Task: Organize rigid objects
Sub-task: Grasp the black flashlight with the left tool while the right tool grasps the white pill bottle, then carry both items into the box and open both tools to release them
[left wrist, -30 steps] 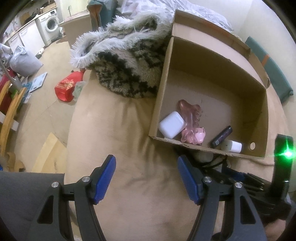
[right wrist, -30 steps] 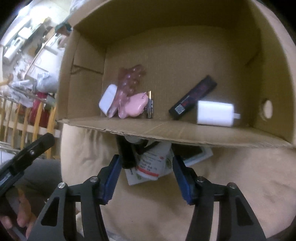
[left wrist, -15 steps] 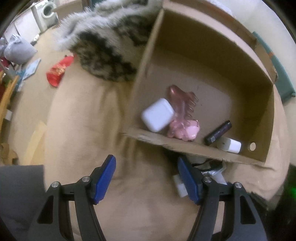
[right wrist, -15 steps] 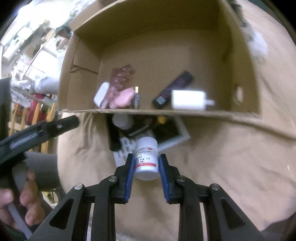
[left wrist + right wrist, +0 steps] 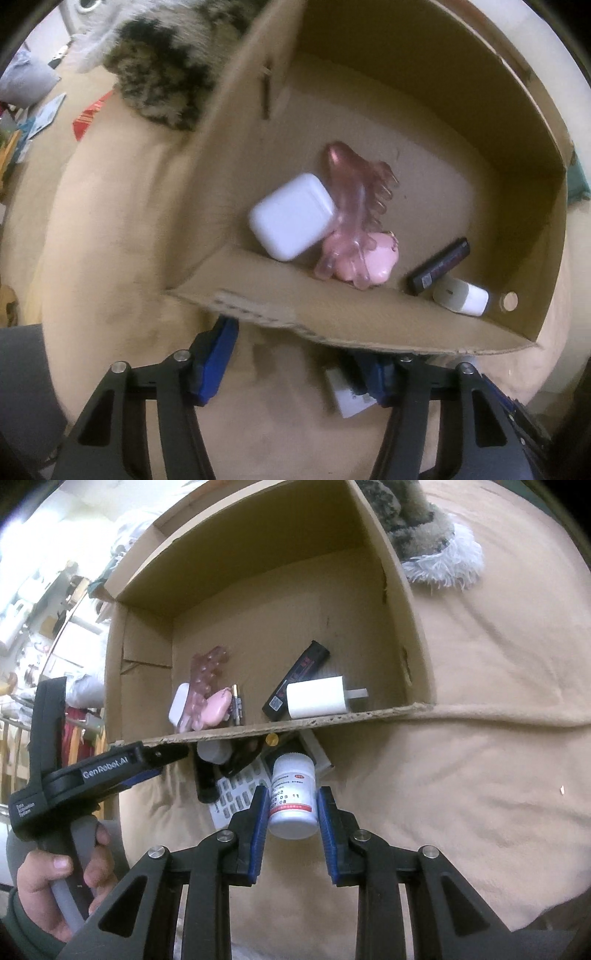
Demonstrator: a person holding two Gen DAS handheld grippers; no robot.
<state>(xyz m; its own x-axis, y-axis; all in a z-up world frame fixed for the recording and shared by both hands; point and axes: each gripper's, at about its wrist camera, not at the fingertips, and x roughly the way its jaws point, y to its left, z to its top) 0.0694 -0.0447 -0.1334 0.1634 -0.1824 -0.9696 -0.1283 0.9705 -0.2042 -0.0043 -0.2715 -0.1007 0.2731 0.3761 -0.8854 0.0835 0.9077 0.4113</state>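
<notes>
My right gripper (image 5: 291, 805) is shut on a white pill bottle (image 5: 293, 794) and holds it above the beige cover, just in front of the cardboard box (image 5: 332, 718). The box (image 5: 369, 325) holds a white earbud case (image 5: 293, 216), a pink hair claw (image 5: 354, 206), a black stick (image 5: 439, 266) and a white charger plug (image 5: 460, 295). My left gripper (image 5: 299, 362) is open, its fingertips tucked under the box's near wall. It also shows in the right wrist view (image 5: 162, 758), at the box's near left corner.
A small heap lies in front of the box: a calculator-like keypad (image 5: 240, 794), a black bar (image 5: 205, 779), a white cap (image 5: 214, 751). A furry black-and-white throw (image 5: 166, 62) lies beyond the box. Clutter covers the floor at left.
My right gripper closed on the pill bottle and lifted it out of the heap. My left gripper moved forward to the box's near wall.
</notes>
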